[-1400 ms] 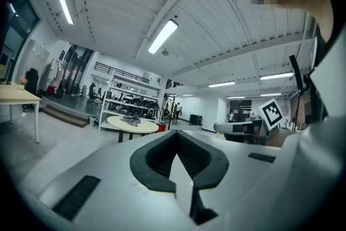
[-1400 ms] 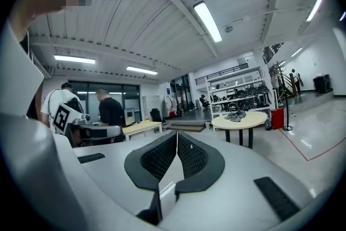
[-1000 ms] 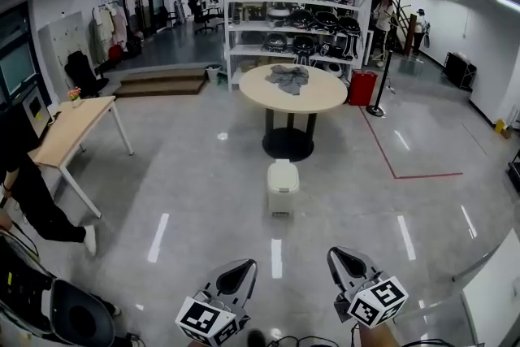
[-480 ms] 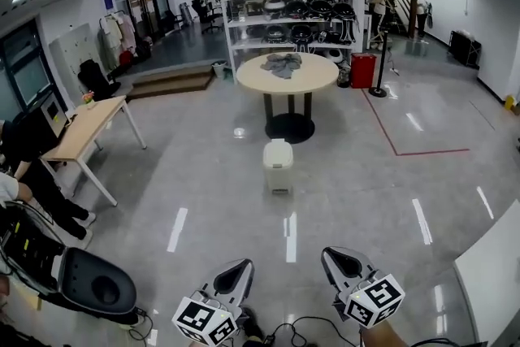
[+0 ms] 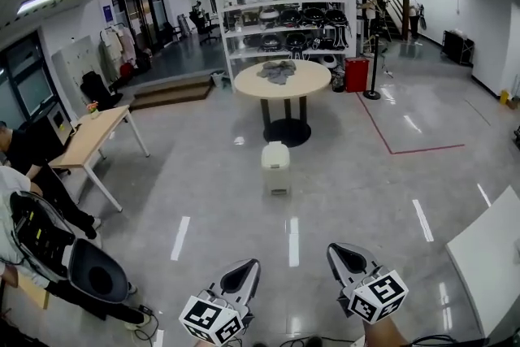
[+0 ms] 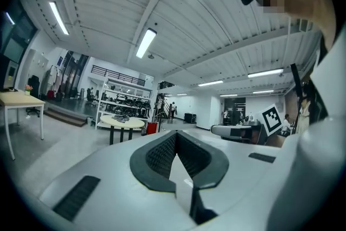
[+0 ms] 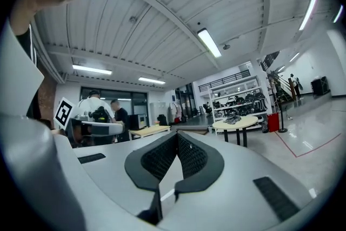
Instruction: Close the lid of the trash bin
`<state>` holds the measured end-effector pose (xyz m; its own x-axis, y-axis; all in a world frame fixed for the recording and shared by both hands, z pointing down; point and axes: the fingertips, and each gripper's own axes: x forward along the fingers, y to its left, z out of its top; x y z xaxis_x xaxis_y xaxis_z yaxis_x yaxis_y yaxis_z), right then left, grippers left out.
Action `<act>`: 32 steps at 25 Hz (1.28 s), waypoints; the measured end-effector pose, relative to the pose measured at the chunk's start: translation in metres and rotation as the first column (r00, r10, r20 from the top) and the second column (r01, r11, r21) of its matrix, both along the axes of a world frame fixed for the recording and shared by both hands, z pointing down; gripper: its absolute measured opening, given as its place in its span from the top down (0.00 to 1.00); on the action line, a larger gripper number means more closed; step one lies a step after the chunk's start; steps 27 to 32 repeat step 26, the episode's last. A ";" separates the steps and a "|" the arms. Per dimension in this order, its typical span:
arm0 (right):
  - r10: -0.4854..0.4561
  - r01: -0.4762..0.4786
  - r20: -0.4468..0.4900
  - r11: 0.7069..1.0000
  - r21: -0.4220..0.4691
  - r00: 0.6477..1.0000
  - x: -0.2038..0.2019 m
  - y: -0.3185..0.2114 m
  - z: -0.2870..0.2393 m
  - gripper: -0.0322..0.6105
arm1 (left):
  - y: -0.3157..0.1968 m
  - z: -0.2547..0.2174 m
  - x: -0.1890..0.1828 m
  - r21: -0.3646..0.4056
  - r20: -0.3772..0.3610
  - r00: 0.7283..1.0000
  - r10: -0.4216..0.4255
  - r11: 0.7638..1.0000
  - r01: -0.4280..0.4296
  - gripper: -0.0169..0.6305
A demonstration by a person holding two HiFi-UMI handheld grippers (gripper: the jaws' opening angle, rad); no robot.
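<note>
Trash bin (image 5: 276, 166) on the floor before the round desk (image 5: 283, 80), far from both claws, lid seemingly down already. Left claw (image 5: 244, 269) and right claw (image 5: 340, 254) are closed and empty. If needed, press flat on the lid.

Grey grippers (image 5: 250, 266) (image 5: 335, 253), black-white marker cubes (image 5: 213, 319)

So the left tool (image 6: 175, 137) has its jaws pressed together at the tips, nothing caught between them. Off to the left past it there's a round bench (image 6: 123, 122) with a grey cloth (image 6: 120, 117) heaped on top, shelving (image 6: 123, 99) behind, strip lights (image 6: 146, 43) overhead.
</note>
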<state>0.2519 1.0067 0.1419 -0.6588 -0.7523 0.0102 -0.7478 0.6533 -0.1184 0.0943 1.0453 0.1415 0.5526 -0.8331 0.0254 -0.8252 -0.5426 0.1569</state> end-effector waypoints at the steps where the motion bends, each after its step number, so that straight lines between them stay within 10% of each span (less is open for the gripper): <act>1: 0.008 -0.008 0.002 1.000 0.003 1.000 -0.004 0.005 -0.001 0.94 | 0.005 0.000 -0.003 0.001 0.004 1.000 0.006 1.000 -0.006 0.98; 32: 0.040 -0.040 -0.029 0.999 0.021 0.999 -0.039 0.053 0.000 0.94 | 0.047 0.015 -0.049 0.014 -0.041 0.999 -0.004 1.000 0.005 0.98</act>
